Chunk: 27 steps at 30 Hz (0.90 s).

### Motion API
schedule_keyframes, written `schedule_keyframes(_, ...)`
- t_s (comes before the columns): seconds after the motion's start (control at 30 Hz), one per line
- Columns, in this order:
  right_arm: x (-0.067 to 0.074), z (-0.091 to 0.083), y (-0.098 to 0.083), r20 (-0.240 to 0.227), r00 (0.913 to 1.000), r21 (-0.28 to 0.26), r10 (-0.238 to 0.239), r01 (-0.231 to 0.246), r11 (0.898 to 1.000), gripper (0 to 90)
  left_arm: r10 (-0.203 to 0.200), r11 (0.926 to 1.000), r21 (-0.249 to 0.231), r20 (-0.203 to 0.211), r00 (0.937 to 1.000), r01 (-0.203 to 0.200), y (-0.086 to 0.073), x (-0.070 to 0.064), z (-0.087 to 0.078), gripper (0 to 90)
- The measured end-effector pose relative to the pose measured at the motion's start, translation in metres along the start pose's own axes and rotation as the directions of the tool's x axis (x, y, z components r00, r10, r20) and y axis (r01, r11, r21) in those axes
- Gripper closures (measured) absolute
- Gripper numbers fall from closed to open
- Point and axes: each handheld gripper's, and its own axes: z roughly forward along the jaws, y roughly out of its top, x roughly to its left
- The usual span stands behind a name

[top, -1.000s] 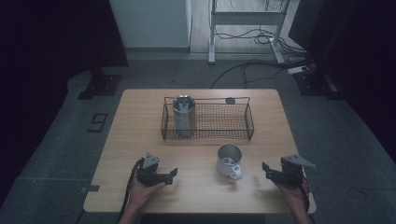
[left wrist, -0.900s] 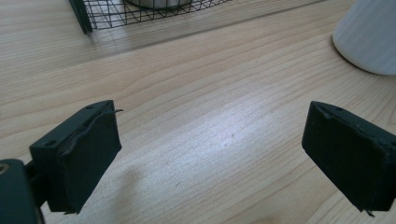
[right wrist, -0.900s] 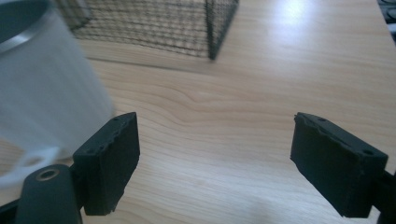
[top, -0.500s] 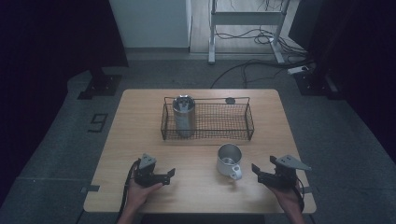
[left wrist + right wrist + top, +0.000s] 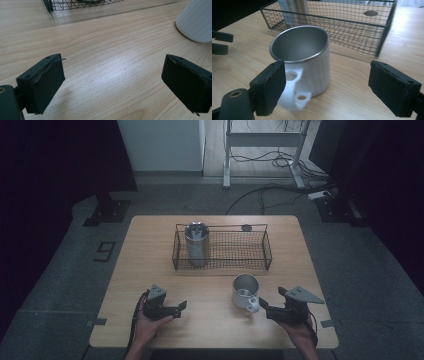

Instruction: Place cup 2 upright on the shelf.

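1. White-walled and steel-lined, the mug (image 5: 244, 290) stands upright on the wooden table (image 5: 150, 245), near your edge and right of centre, with its handle turned toward your right gripper (image 5: 264, 306)
2. Your right gripper lies low over the table just beside that handle; its jaws are spread wide and have just been opening, with the handle in front of the left pad and nothing pressed between them
3. In the right gripper view the mug (image 5: 304, 60) sits just ahead of the jaws, the wire basket (image 5: 352, 27) behind it
4. Your left gripper (image 5: 179, 307) rests near the table's front edge, well apart from the mug, jaws spread over bare wood
5. Inside the wire basket (image 5: 222, 251), a metal tumbler (image 5: 196, 242) stands upright at its left end
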Motion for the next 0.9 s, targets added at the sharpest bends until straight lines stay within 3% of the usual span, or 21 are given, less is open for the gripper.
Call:
schedule_keyframes(0.2,0.009,0.008,0.003,-0.032,0.9995,0.013,-0.001,0.001,1.000,13.2,0.002,1.0000,-0.007,0.006,1.0000,-0.002,0.001,-0.001,-0.001,5.1)
schedule_keyframes(0.57,0.018,0.020,0.006,-0.023,0.9997,0.029,-0.003,0.004,1.000,12.5,0.000,1.0000,0.008,0.016,0.9999,0.000,0.001,-0.001,-0.001,5.1)
schedule_keyframes(0.9,0.025,0.037,0.009,0.000,0.9997,0.071,-0.025,0.025,0.997,5.3,-0.001,0.9998,0.018,0.024,0.9997,0.001,0.000,0.000,0.000,5.1)
